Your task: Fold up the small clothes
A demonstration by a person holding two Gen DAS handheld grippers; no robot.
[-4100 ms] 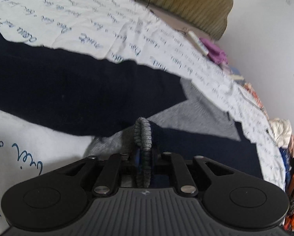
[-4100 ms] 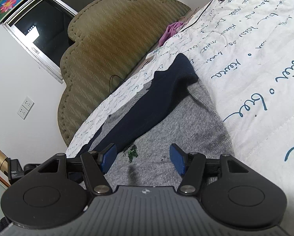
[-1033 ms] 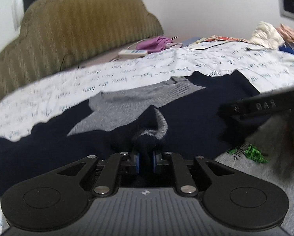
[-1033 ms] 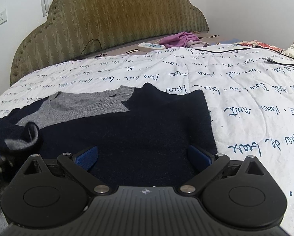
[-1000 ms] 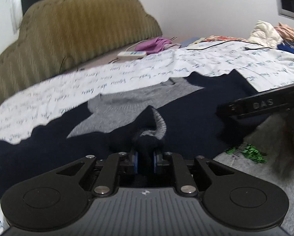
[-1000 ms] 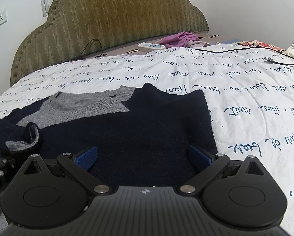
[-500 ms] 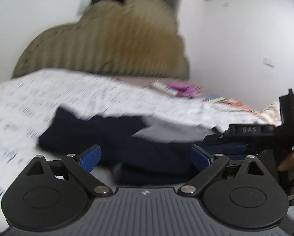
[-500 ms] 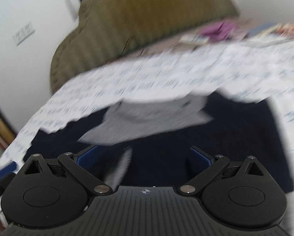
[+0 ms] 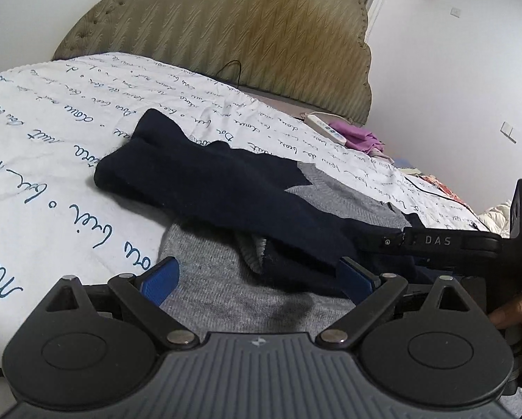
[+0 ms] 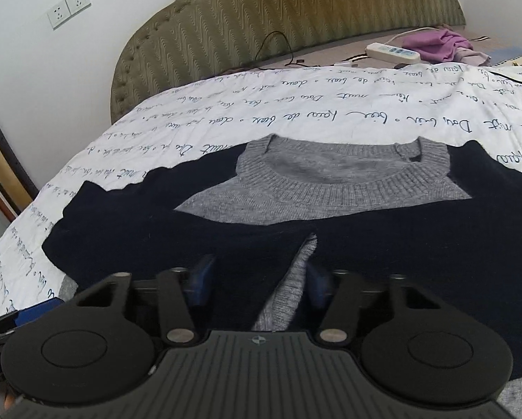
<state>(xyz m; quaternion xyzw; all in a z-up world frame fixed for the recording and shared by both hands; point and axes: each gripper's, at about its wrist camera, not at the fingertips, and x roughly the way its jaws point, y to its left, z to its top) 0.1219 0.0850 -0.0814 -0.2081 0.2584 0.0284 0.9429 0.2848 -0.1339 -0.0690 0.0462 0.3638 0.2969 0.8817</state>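
Knitted grey-and-navy wool sweater (image 10: 331, 188) lay flat on the script-printed white bedspread (image 10: 296, 115), spread ahead of both claws, sleeves crossed over its chest. It looked soft, limp and light — likely to sag and slide rather than hold a crease. The left claw (image 9: 257, 276) stood spread and empty above the grey hem; the right claw (image 10: 257, 279) was partly closed around the grey cuff (image 10: 292, 279), though not clearly pinching it. Thicker ribbed edges seemed the surest places to take hold.

place: home bedroom | cues: padded headboard (image 10: 296, 10), script-printed bedspread (image 10: 296, 111), wall sockets (image 10: 67, 7)
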